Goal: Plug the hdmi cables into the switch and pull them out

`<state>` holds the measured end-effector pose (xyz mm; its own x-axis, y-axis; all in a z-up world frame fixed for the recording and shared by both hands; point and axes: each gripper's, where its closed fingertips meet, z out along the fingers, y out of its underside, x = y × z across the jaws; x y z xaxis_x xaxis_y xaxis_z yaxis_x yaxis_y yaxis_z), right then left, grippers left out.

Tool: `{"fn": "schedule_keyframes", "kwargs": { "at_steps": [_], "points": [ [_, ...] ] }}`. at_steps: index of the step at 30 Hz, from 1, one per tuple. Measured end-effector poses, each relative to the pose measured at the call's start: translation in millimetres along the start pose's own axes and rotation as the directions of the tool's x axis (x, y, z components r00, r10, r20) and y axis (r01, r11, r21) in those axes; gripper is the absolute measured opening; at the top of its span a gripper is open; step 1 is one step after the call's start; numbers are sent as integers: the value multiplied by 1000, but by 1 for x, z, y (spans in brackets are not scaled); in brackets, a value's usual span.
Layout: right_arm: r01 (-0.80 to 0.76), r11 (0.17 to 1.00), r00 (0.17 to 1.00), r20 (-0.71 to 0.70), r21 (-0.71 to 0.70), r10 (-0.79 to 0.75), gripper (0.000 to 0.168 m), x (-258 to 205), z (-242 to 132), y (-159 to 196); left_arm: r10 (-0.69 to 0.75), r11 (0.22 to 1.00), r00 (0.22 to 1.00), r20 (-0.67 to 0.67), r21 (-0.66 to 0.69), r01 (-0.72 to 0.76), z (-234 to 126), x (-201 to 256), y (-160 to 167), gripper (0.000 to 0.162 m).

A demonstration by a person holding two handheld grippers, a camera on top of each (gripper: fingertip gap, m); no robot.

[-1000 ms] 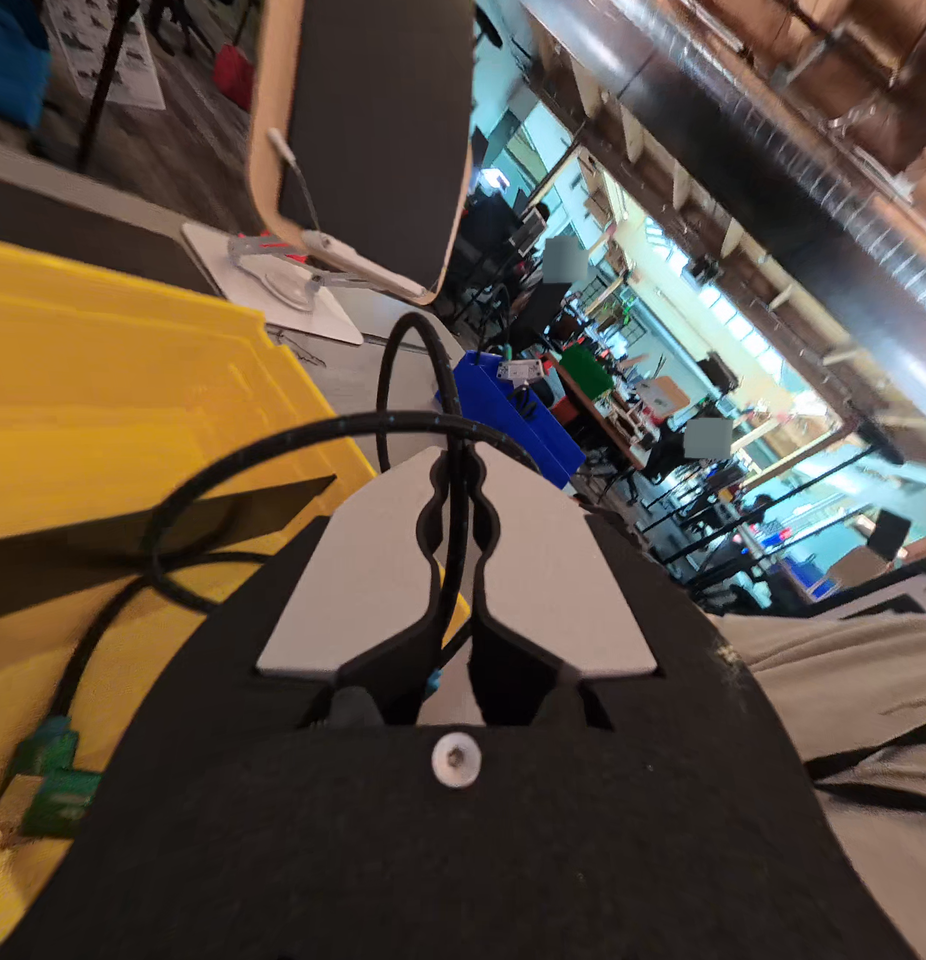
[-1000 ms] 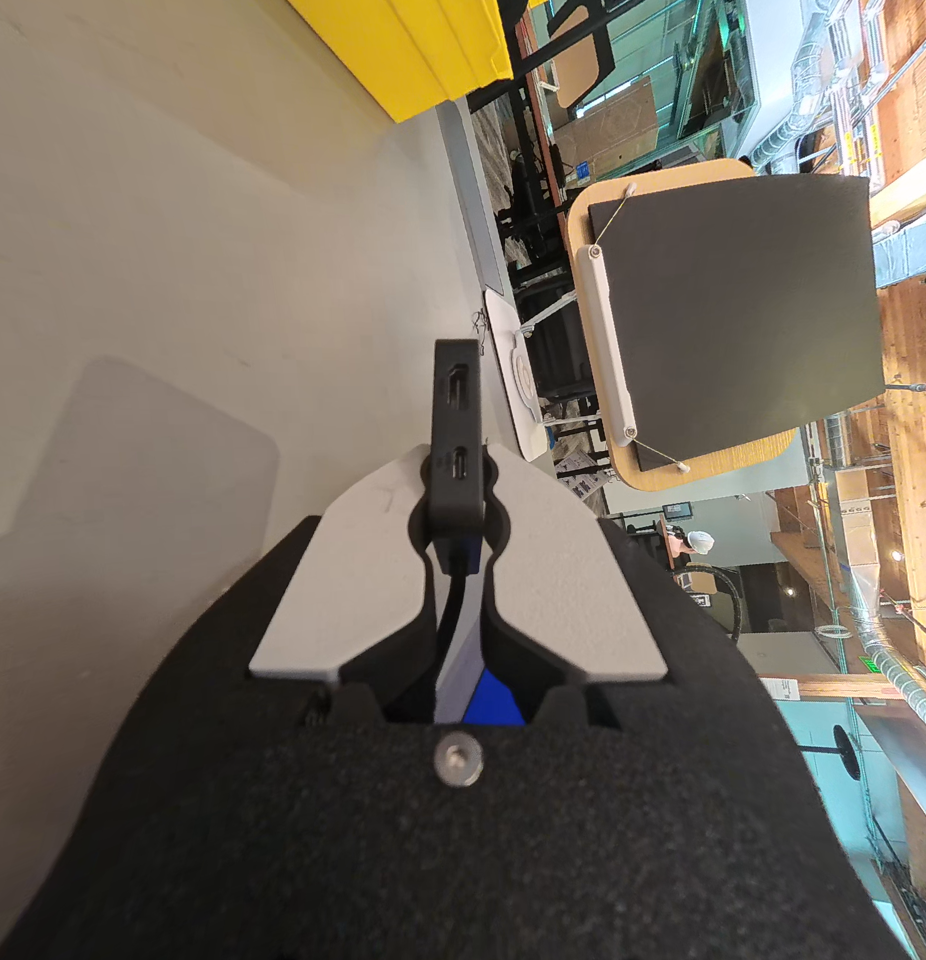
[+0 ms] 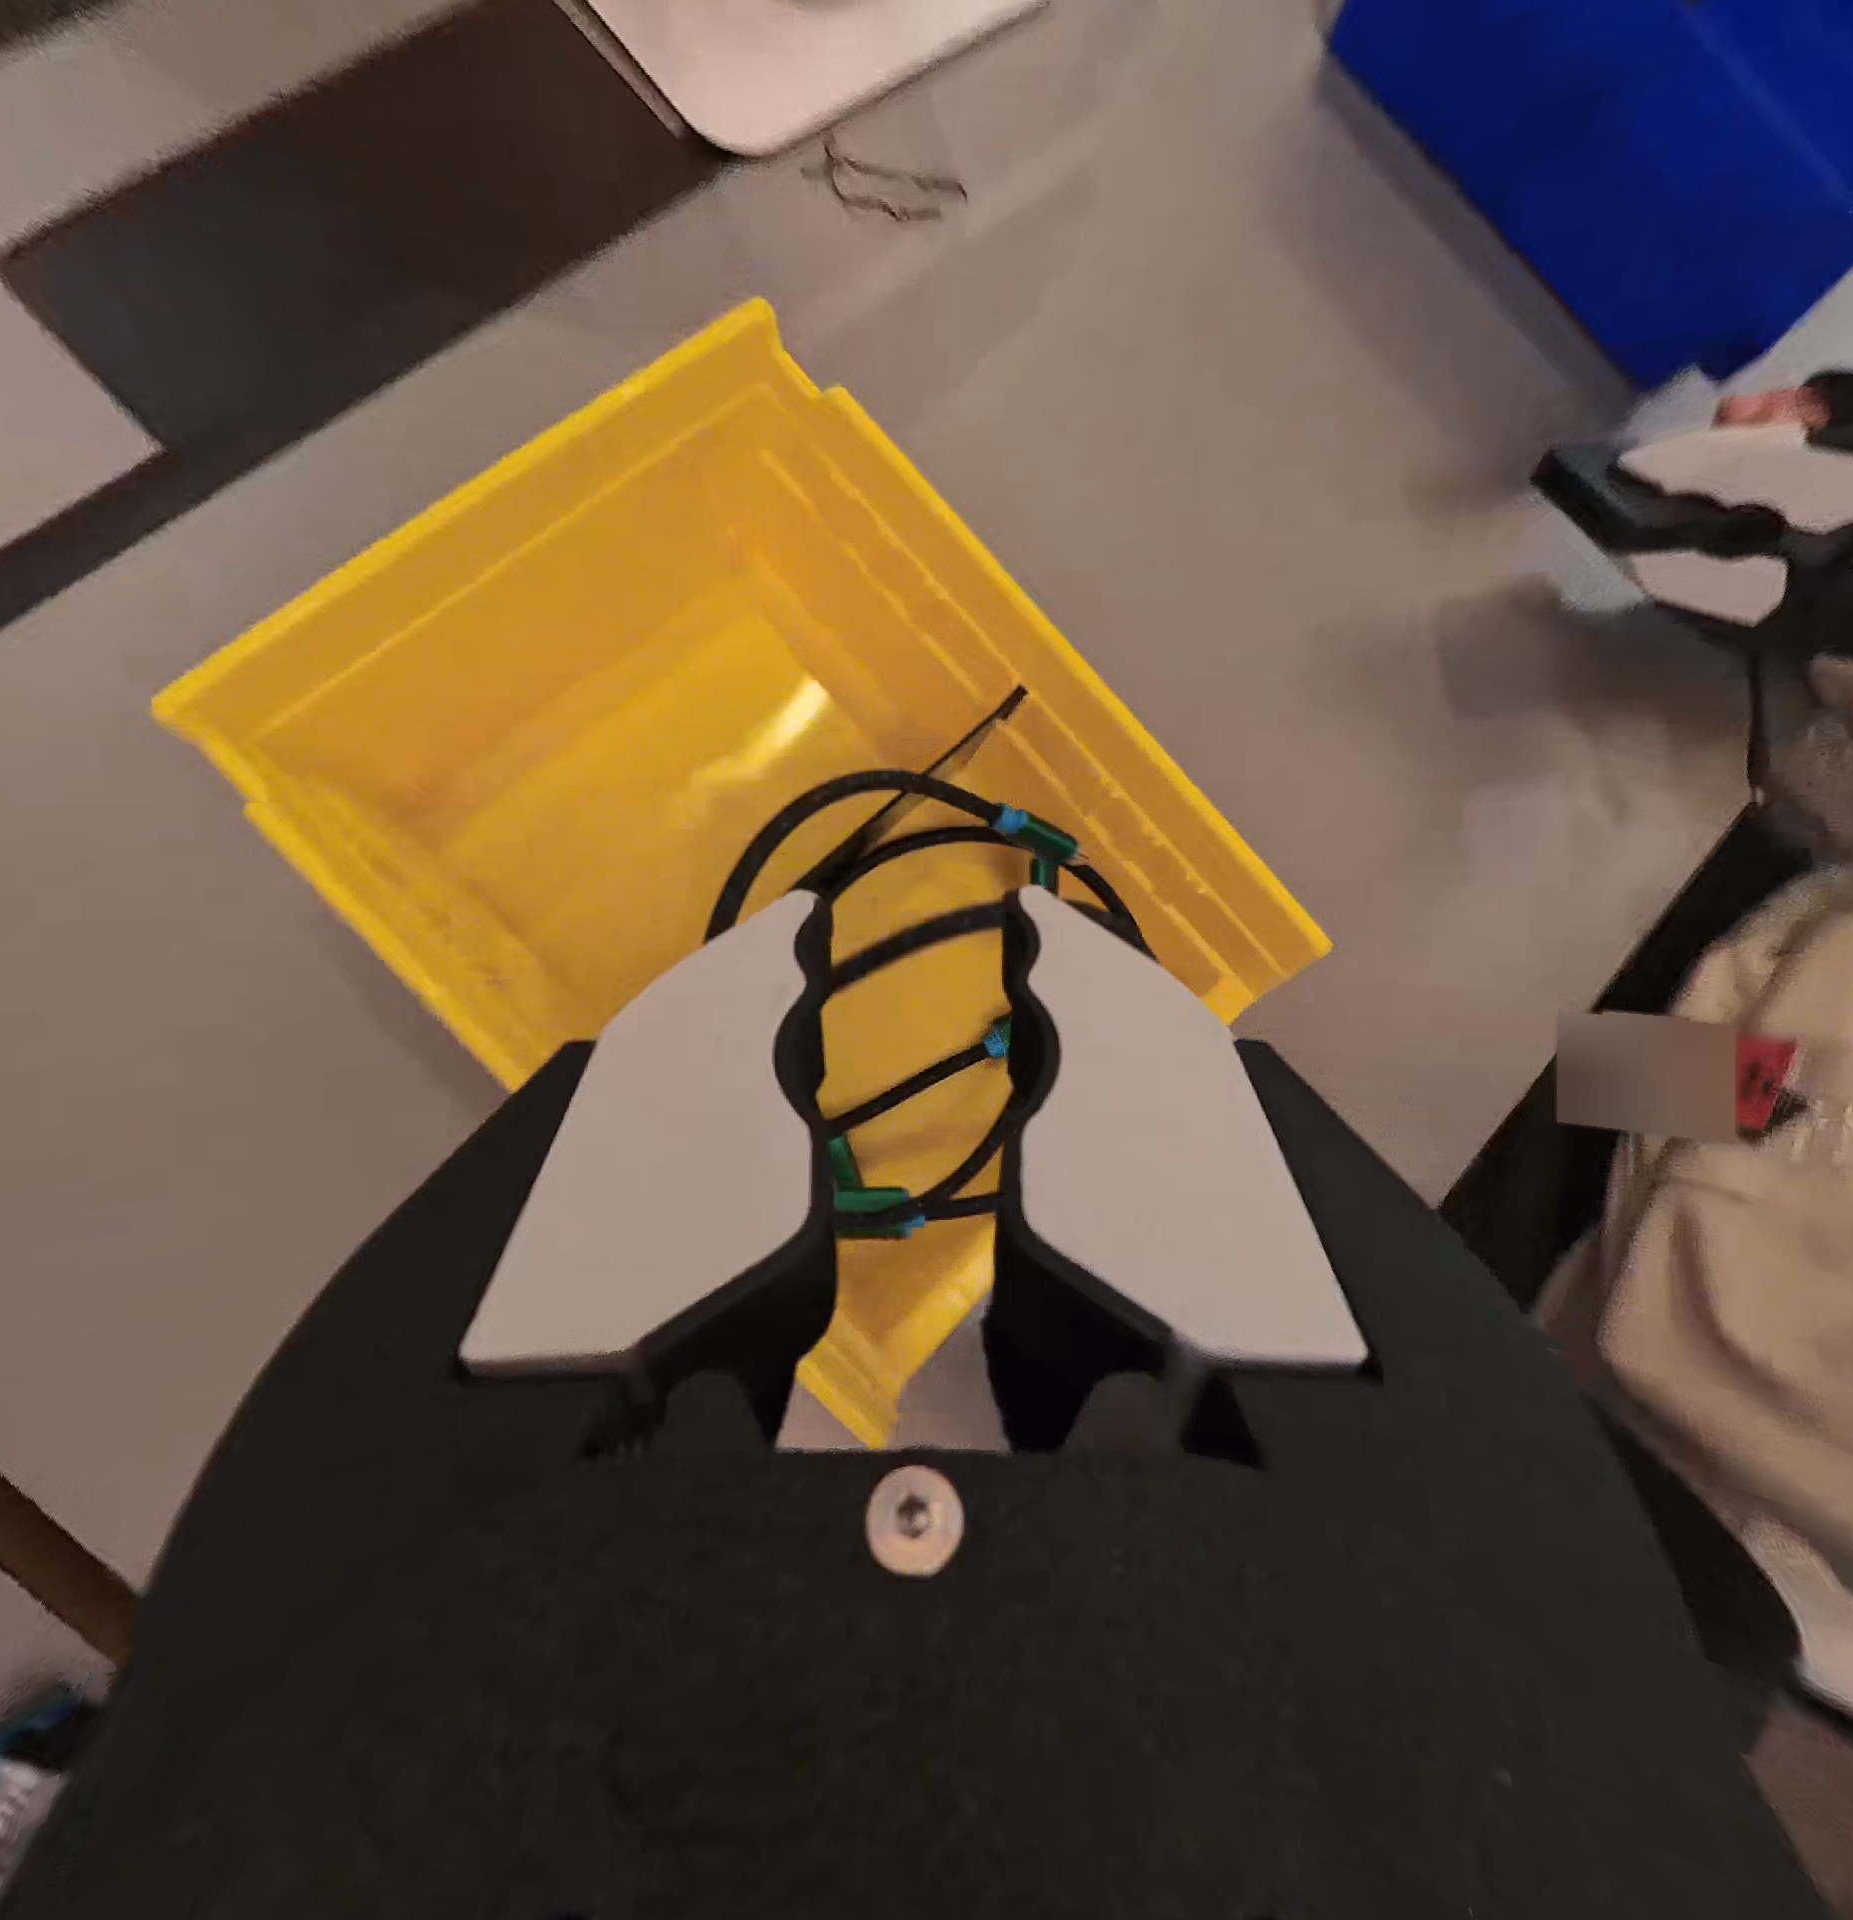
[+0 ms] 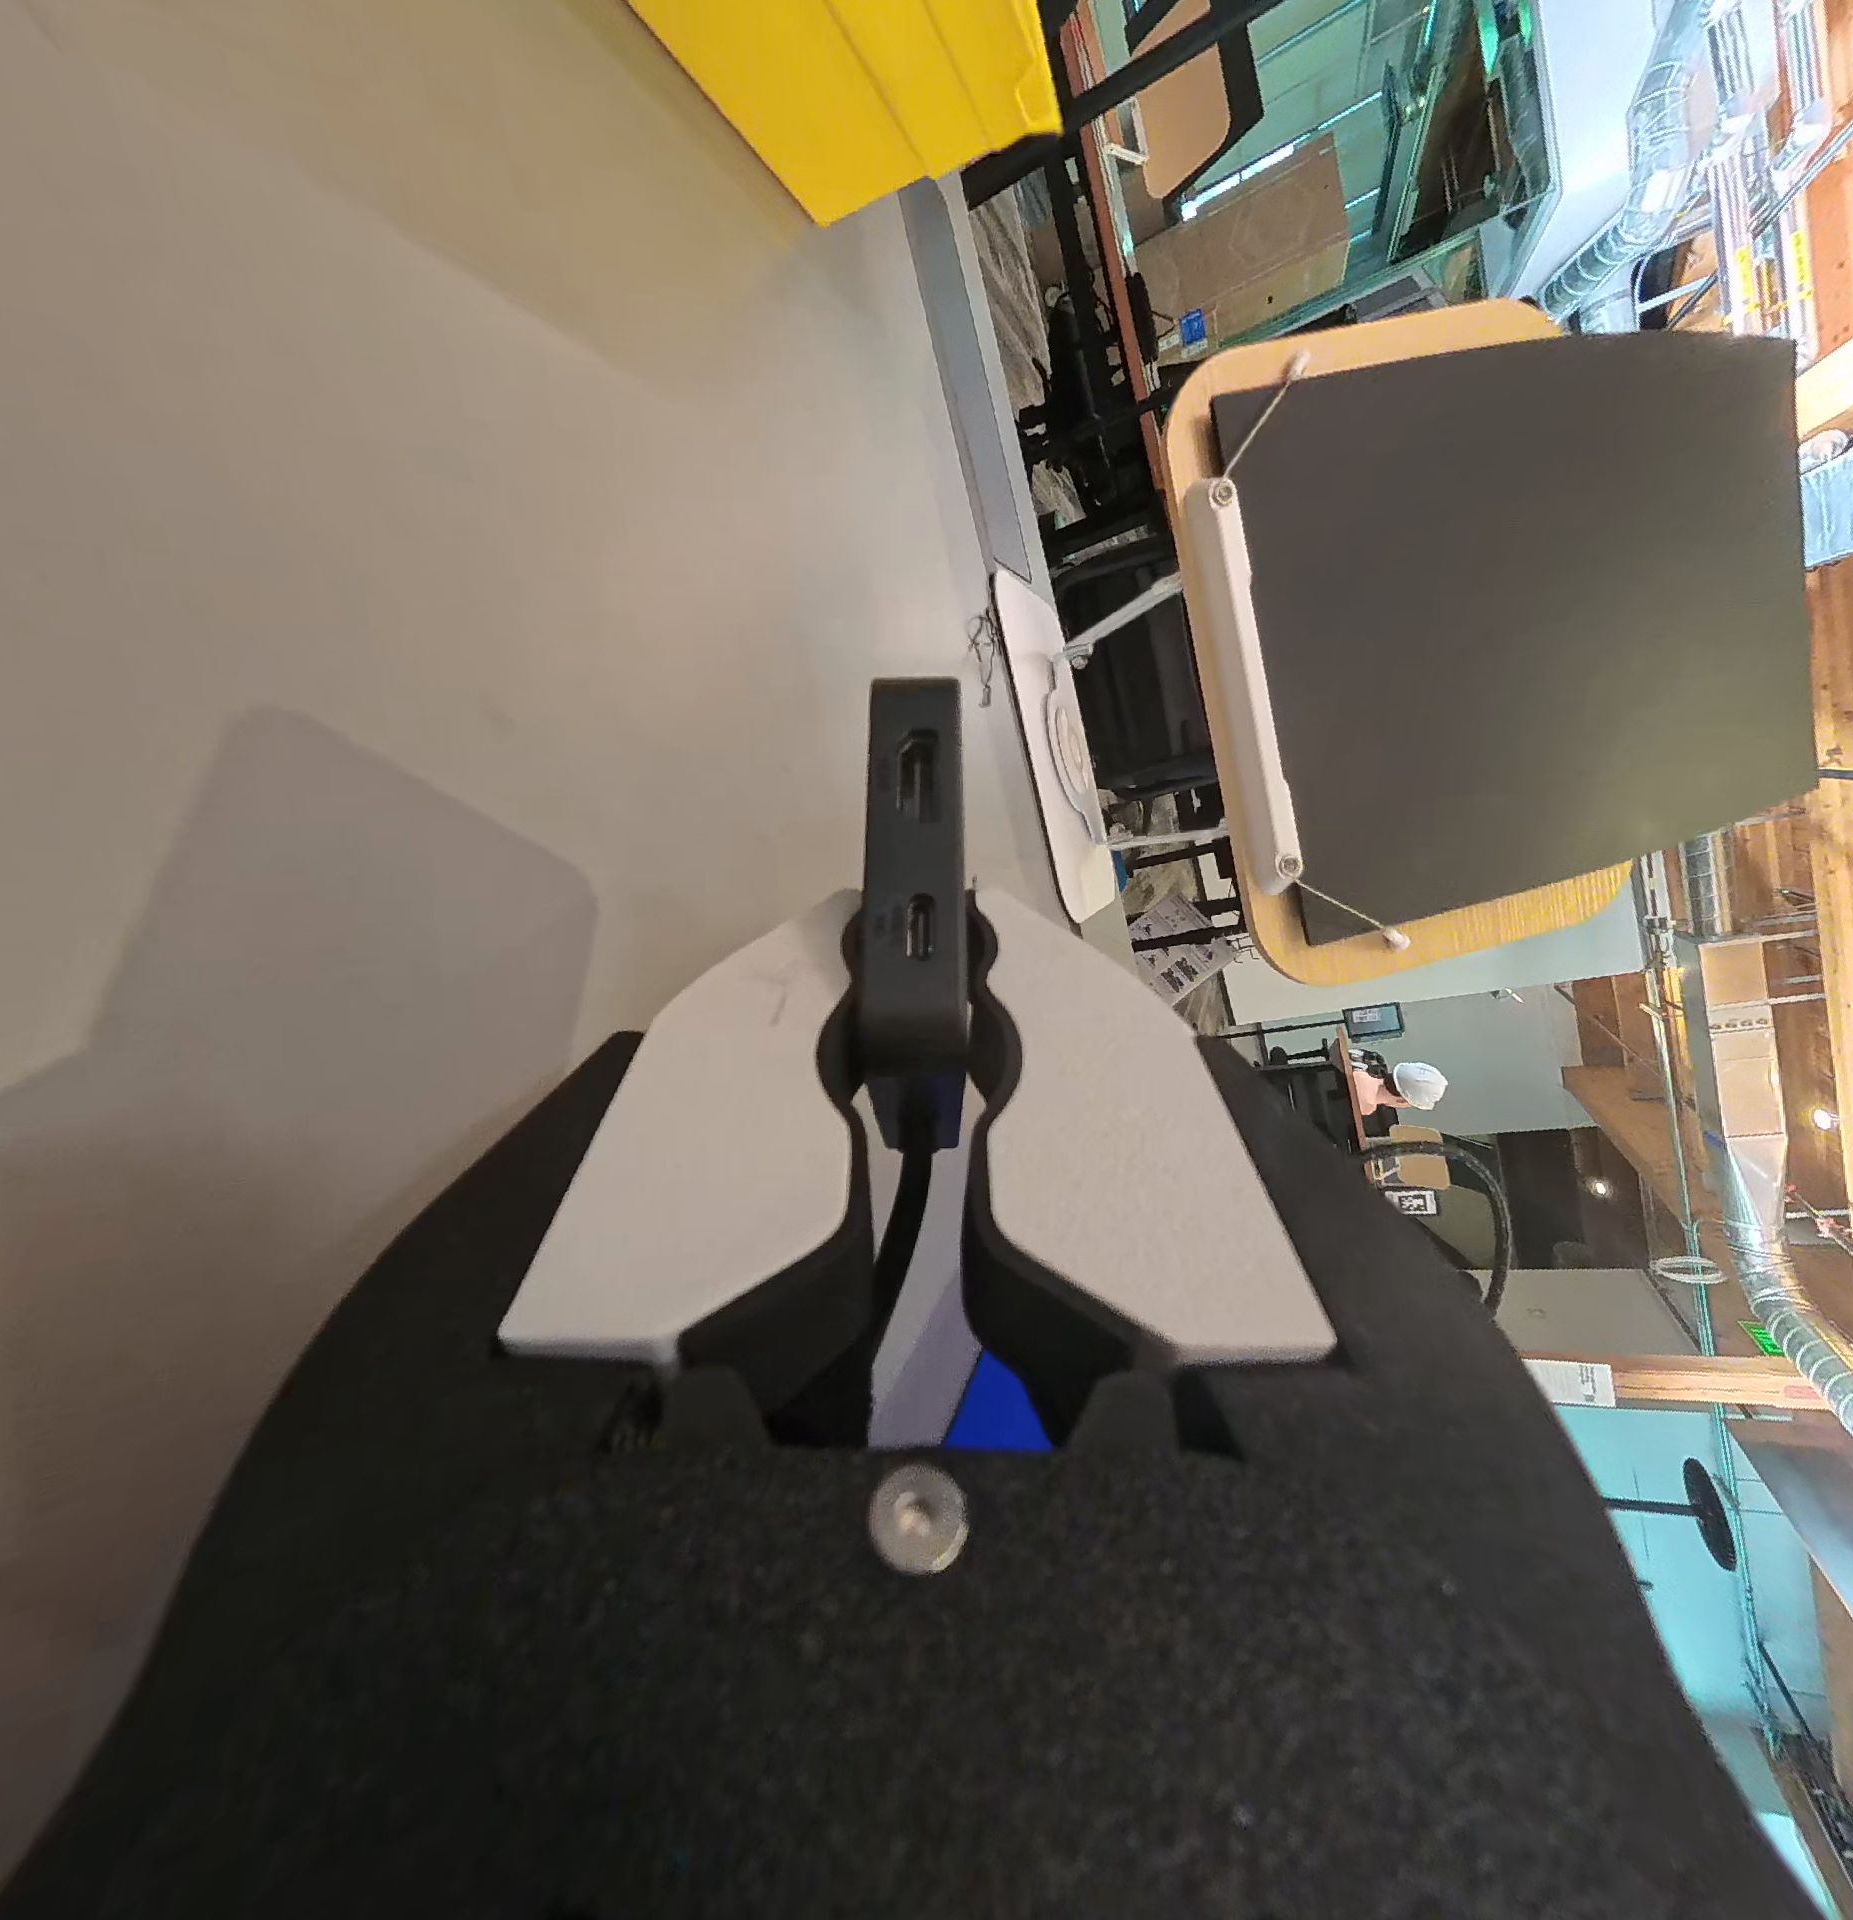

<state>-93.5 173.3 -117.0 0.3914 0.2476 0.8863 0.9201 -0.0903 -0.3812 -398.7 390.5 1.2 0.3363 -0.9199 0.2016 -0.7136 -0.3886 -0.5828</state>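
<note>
- Since the frame a second back, the left gripper (image 3: 917, 920) has let go of the black braided cable and swung from a sideways look across the room to pointing down over the yellow plastic bin (image 3: 402, 821); its fingers are spread apart now with nothing between them.
- That coiled black hdmi cable (image 3: 860, 790) sits loose inside the bin, under and partly hidden by the gripper's grey fingers (image 3: 673, 1122). I count two green-and-blue connector ends, one near the bin's far wall (image 3: 1041, 836) and one lower down between the fingers (image 3: 865, 1200). Can't tell if it's one cable or more.
- Right gripper (image 4: 911, 914) hasn't budged: clamped tight on the small black box-shaped switch (image 4: 914, 831), held on edge and sticking out past the fingertips, rolled sideways next to the pale tabletop (image 4: 382, 520).
- Two empty ports show on the switch's facing edge, a wider one above a smaller one. One black lead (image 4: 896, 1226) runs out its back end between the fingers.
- In the left wrist view the right gripper shows blurry off to the right, well apart from the bin.
- One blue bin (image 3: 1628, 156) sits at the top right corner, one white flat stand base (image 3: 797, 62) at the top edge, and a dark mat (image 3: 309, 249) on the table at upper left.
- Right wrist view also gets the yellow bin's corner up top and a black panel on a wooden board (image 4: 1524, 644).
</note>
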Motion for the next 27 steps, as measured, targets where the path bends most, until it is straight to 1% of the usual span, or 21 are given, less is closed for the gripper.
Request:
{"fn": "schedule_keyframes", "kwargs": {
  "at_steps": [2,3,4,6,8,9,11,13,15,17,19,21,23,24,25,27],
  "points": [
    [13,1000,1000,-1,0,-13,14,-1,1,-1,31,985,996,-78,-166,-44,24,-7,-2,37],
    [19,1000,1000,-2,0,-19,14,-1,1,-2,40,965,992,-116,-252,-68,35,-10,1,38],
    [20,1000,1000,-3,-1,-20,14,-1,1,-2,30,939,987,-159,-335,-82,45,-10,5,38],
    [12,1000,1000,-8,-8,-12,14,0,2,-1,-43,873,973,-227,-483,-74,59,-9,17,38],
    [4,1000,1000,-9,-5,-4,14,1,1,-2,-86,810,971,-224,-583,-63,70,-15,27,38],
    [2,1000,1000,-9,-1,-2,14,1,1,-3,-70,783,978,-195,-618,-67,74,-23,30,36],
    [-1,1000,1000,-5,-6,1,14,-1,2,-1,-25,752,989,-147,-654,-79,80,-34,33,36],
    [-6,1000,1000,2,-10,6,14,-2,3,2,8,741,989,-144,-663,-103,83,-35,34,35],
    [-10,1000,1000,5,-16,10,14,-2,4,5,74,727,992,-101,-676,-123,80,-44,35,35],
    [-23,1000,1000,6,-16,23,14,-1,4,6,115,738,991,-67,-662,-130,76,-51,30,38],
    [-36,999,999,10,-18,36,14,-1,5,7,118,760,991,-67,-637,-134,77,-51,25,38],
    [-30,999,999,10,-23,30,14,-1,5,8,129,737,987,-93,-657,-158,80,-50,33,38],
    [-20,999,1000,4,-25,20,14,-1,4,7,121,715,980,-157,-672,-196,83,-40,43,20],
    [-20,999,1000,2,-25,20,14,0,4,6,105,720,975,-195,-661,-210,85,-31,45,18],
    [-21,1000,1000,2,-23,21,14,0,3,5,92,728,970,-225,-650,-220,86,-24,46,11],
    [-16,1000,1000,-4,-21,16,14,1,2,4,106,730,966,-236,-642,-237,83,-20,46,8]
  ]
}}
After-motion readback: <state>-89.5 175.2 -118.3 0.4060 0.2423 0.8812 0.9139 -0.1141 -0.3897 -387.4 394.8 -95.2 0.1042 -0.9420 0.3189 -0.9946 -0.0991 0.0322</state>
